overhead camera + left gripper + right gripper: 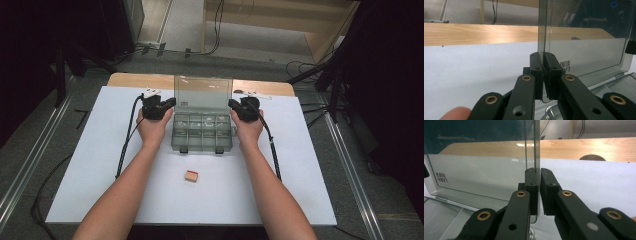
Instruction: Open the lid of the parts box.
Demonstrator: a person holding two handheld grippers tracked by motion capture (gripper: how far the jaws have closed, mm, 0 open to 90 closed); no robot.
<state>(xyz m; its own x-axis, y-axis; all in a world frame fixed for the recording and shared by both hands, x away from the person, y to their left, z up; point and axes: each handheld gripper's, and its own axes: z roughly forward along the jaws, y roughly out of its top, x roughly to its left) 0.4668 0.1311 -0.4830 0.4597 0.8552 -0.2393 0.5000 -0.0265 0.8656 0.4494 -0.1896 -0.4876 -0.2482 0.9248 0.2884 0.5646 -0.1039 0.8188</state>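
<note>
White counter (pixel 100 165): upright lid (pixel 202 91) runs nine to three, left gripper (pixel 169 104) and right gripper (pixel 234 105) jaws pinching its ends.

Your forearms reach up from six o'clock toward twelve, roughly parallel. Your left tool (pixel 171 104) angles toward two o'clock, jaws pinched together; your right tool (pixel 232 104) angles toward ten, jaws likewise clamped.
</note>
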